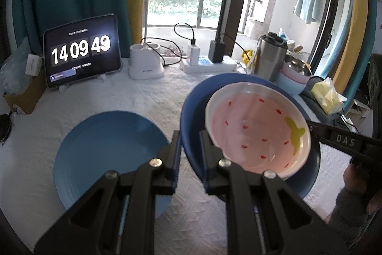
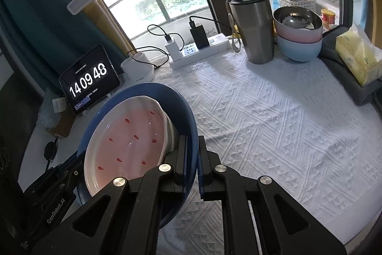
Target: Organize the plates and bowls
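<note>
We hold the dark blue plate (image 1: 191, 111) off the surface with both tools: our left tool (image 1: 189, 154) is clenched on its near-left rim, and our right tool (image 2: 192, 159) is clenched on the opposite rim. The strawberry-pattern dish (image 1: 257, 130) lies loose inside it, so we judge the stack must stay level, both grips moving together, or the dish may slide out. The light blue plate (image 1: 109, 159) lies flat on the white textured cloth (image 2: 274, 123) just to the left and looks the likely landing spot; we would lower the pair squarely over it.

Farther off, the steel tumbler (image 2: 253, 28) and stacked pink and blue bowls (image 2: 298, 40) stand at the right rear, well apart. The power strip (image 2: 198, 51), the lamp base (image 1: 146, 61) and the clock tablet (image 1: 82, 49) line the back edge, none of them in our path.
</note>
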`<control>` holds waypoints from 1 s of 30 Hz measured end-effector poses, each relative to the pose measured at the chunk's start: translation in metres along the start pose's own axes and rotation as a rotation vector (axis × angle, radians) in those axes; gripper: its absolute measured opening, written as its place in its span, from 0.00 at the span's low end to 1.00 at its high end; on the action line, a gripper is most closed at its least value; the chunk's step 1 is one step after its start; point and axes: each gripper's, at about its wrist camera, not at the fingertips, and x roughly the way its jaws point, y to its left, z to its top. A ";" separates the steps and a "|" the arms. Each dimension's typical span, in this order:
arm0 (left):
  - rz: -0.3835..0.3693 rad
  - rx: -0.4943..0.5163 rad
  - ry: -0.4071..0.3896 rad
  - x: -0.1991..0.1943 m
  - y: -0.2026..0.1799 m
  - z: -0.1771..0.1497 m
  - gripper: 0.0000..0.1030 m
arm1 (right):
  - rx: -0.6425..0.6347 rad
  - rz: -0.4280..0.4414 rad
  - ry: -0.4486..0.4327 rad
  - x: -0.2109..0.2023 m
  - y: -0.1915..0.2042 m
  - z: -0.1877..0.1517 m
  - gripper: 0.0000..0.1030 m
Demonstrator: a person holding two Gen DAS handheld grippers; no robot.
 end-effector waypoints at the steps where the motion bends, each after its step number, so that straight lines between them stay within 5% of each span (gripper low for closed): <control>1: 0.000 -0.002 0.000 -0.001 0.001 0.000 0.13 | -0.002 -0.001 0.000 0.000 0.002 0.001 0.10; 30: 0.043 -0.110 -0.035 -0.024 0.082 -0.002 0.13 | -0.111 0.024 0.035 0.024 0.084 -0.001 0.10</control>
